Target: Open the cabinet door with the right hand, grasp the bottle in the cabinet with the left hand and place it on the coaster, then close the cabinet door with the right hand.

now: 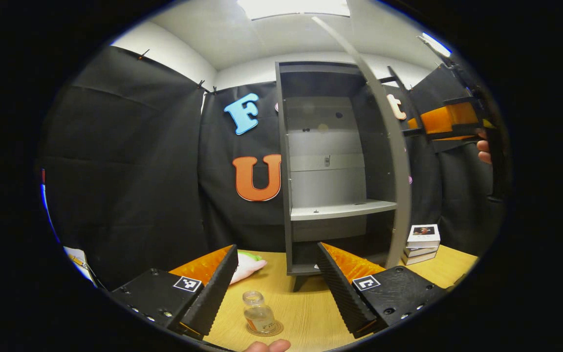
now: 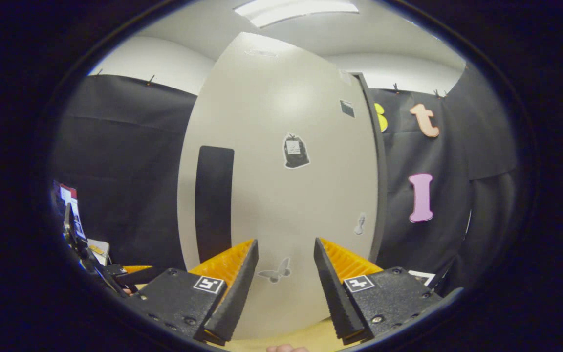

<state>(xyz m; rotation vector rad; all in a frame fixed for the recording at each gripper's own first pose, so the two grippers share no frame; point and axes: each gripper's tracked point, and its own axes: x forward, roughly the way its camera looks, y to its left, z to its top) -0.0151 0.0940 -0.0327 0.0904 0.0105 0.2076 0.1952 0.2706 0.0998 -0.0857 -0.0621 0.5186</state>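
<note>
1. Left gripper view: the bottle (image 1: pixel 259 314) is seen standing upright on the coaster (image 1: pixel 265 329), on the wooden table (image 1: pixel 306 308), well out of the cabinet (image 1: pixel 333 166). The placing step is judged done.
2. Same view: the left gripper (image 1: pixel 276 286) is spread wide with nothing between its fingers; the bottle sits below the gap, touched by neither finger. The release is judged complete.
3. Same view: the cabinet shelf (image 1: pixel 342 210) is bare and the cabinet door (image 1: pixel 389 146) is swung out, seen nearly edge-on. The right gripper (image 1: pixel 450 120) is seen at far right beyond the door, held by a hand (image 1: pixel 483 149). A stack of small boxes (image 1: pixel 422 243) lies on the table beside the cabinet.
4. Right gripper view: the door's pale face (image 2: pixel 281 186) with its dark handle strip (image 2: pixel 214 200) is faced close up. The right gripper (image 2: pixel 285 281) is wide apart and empty; whether the fingertips touch the door cannot be told.
5. Left to do, as judged: the door is not yet closed; a push on its face by the right gripper is what remains.
</note>
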